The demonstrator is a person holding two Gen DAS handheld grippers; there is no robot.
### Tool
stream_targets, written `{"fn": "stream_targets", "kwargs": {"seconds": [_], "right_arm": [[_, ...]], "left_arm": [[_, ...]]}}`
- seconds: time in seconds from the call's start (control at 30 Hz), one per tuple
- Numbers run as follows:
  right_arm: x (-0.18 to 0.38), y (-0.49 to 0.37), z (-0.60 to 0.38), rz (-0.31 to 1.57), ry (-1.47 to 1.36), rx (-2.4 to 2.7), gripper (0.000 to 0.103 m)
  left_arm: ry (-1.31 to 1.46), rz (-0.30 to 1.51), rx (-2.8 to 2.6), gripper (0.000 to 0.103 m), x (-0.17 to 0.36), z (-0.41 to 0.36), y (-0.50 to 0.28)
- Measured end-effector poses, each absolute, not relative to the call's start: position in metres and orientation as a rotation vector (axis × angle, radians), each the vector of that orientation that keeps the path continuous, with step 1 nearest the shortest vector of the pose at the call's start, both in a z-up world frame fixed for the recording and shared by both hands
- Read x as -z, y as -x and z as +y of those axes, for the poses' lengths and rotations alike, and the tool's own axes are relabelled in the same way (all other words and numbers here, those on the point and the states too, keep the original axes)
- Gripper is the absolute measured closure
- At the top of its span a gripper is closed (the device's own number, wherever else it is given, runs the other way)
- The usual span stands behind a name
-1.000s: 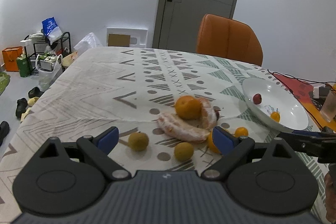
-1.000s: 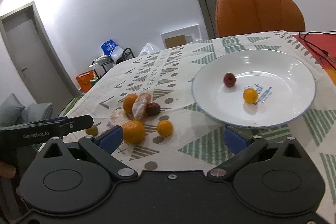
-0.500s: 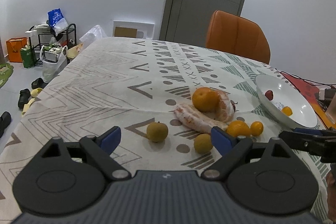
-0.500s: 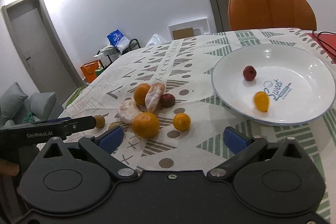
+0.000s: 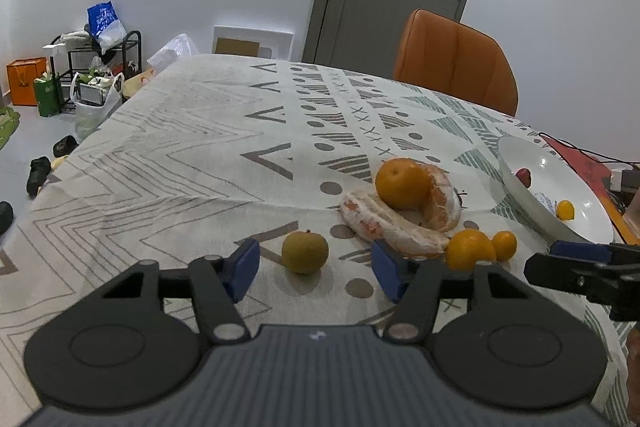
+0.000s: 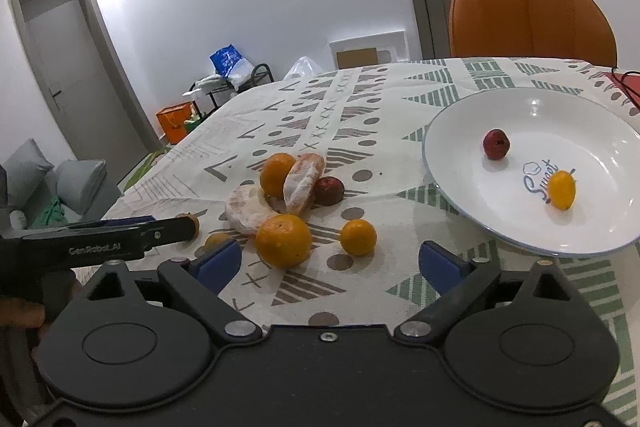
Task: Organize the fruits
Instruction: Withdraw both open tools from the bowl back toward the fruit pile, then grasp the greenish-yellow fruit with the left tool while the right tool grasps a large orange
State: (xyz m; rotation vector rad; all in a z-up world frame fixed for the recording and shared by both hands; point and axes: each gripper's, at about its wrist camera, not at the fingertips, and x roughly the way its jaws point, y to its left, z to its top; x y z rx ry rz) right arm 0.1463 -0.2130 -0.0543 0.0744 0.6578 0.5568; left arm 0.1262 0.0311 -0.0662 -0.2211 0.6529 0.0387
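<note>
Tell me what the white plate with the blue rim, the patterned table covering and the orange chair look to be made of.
White plate with the blue rim: probably glazed ceramic or enamel; glossy, with bright light spots. Patterned table covering: woven cloth, matte; it shows creases and a fine weave. Orange chair: leather or imitation leather, smooth with a soft sheen and stitched panels; which one cannot be told.
</note>
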Motion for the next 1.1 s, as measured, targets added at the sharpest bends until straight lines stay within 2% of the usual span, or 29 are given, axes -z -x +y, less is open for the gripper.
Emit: {"fn": "stream_targets", "kwargs": {"seconds": [0.1,0.23,0.5,0.87,0.97,1.07,1.1], "right_arm": [[0.054,-0.148,-0.210,0.663,-0.067,-0.569,0.015],[0.056,-0.151,-0.206,0.669,-0.054,-0.570,0.018],[0.056,-0.156,-0.195,0.686,-0.048,-0.602,0.033],[0.059,-0.161,-0.173,0.689,-0.032,-0.652,0.034],[0.061,-0.163,-0.167,0.699,-0.026,-0.659,0.038],[0.066,-0.167,-0.163,0.718,-0.023,-0.658,0.055],[0.069,-0.168,-0.162,0.722,-0.020,-0.646,0.066]], "left_arm": [[0.222,0.665,-0.045,0.043,0.070,0.033,-0.130],[0.223,0.667,-0.034,0.078,0.072,0.036,-0.132],[0.229,0.661,-0.031,0.078,0.069,0.040,-0.128],[0.238,0.644,-0.052,0.078,0.064,0.049,-0.120],[0.243,0.640,-0.052,0.078,0.062,0.050,-0.118],[0.241,0.634,-0.045,0.078,0.060,0.047,-0.117],[0.239,0.633,-0.041,0.078,0.059,0.045,-0.117]]}}
